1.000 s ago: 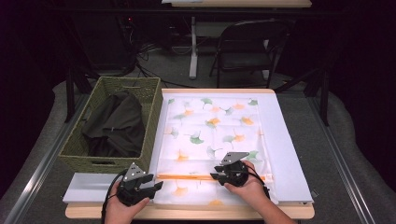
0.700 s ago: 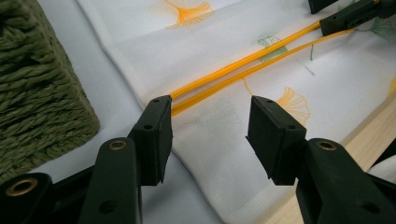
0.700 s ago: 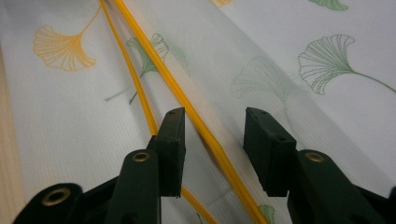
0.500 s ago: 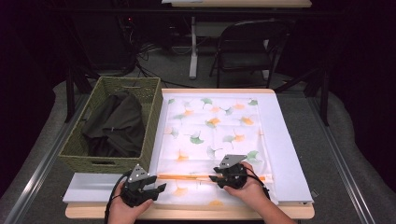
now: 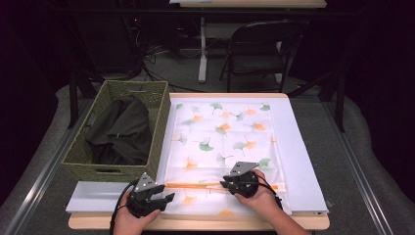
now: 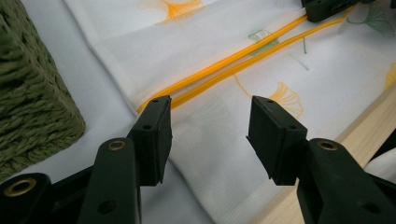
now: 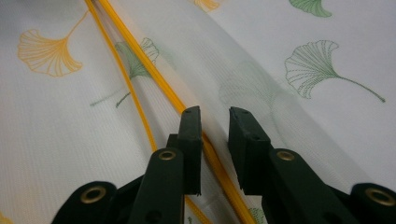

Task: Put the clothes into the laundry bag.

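A white cloth (image 5: pixel 220 132) printed with green and orange ginkgo leaves lies spread flat on the table. Its near part is folded, and two orange edge lines (image 5: pixel 195 185) run across the fold. My left gripper (image 5: pixel 164 198) is open at the cloth's near left corner, its jaws wide apart just above the fabric (image 6: pixel 219 154), near the left end of the orange lines (image 6: pixel 224 63). My right gripper (image 5: pixel 226 185) sits over the orange lines (image 7: pixel 140 56) farther right. Its jaws (image 7: pixel 215 112) stand a narrow gap apart, straddling one orange line, and hold nothing that I can make out.
A green woven basket (image 5: pixel 83 156) holding a dark garment (image 5: pixel 122 129) stands at the left of the cloth. The cloth rests on a white sheet (image 5: pixel 298 147) over the wooden tabletop (image 5: pixel 303 223). A folding chair (image 5: pixel 259 49) stands beyond the table.
My left gripper has drifted slightly toward me and to the left. The right gripper and the cloth stay where they were.
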Demonstrator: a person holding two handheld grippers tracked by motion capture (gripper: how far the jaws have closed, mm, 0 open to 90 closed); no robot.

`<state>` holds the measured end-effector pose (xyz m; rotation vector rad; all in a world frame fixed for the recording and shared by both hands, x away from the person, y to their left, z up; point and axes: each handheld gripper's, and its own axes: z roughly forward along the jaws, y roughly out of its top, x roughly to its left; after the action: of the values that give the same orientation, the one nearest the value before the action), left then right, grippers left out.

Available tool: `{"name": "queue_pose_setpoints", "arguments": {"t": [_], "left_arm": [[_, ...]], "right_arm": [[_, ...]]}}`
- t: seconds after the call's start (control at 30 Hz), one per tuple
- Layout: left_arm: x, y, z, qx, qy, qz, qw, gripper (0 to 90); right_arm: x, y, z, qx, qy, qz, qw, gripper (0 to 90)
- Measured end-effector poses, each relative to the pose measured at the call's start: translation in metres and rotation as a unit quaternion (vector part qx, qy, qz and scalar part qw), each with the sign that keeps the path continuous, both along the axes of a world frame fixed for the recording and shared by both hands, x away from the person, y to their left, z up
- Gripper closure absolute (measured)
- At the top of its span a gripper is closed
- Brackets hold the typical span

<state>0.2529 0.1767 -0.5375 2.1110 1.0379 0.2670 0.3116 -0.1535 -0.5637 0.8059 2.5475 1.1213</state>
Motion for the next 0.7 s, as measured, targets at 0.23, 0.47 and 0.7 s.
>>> {"name": "queue_pose_setpoints", "arguments": {"t": [0.23, 0.47, 0.7], "left_arm": [[-0.004, -0.003, 0.022, 0.005, -0.028, 0.001, 0.9996, 49.1], [0.004, -0.006, 0.043, 0.005, -0.016, 0.005, 0.9998, 48.6], [0.015, -0.012, 0.063, 0.012, -0.008, 0.000, 0.9999, 48.4]], "right_arm": [[0.000, 0.000, 0.000, 0.004, 0.004, -0.001, 1.0000, 74.9], [0.000, 0.000, 0.000, 0.003, 0.004, -0.002, 1.0000, 73.8], [0.000, 0.000, 0.000, 0.003, 0.004, -0.003, 1.0000, 72.5]]}}
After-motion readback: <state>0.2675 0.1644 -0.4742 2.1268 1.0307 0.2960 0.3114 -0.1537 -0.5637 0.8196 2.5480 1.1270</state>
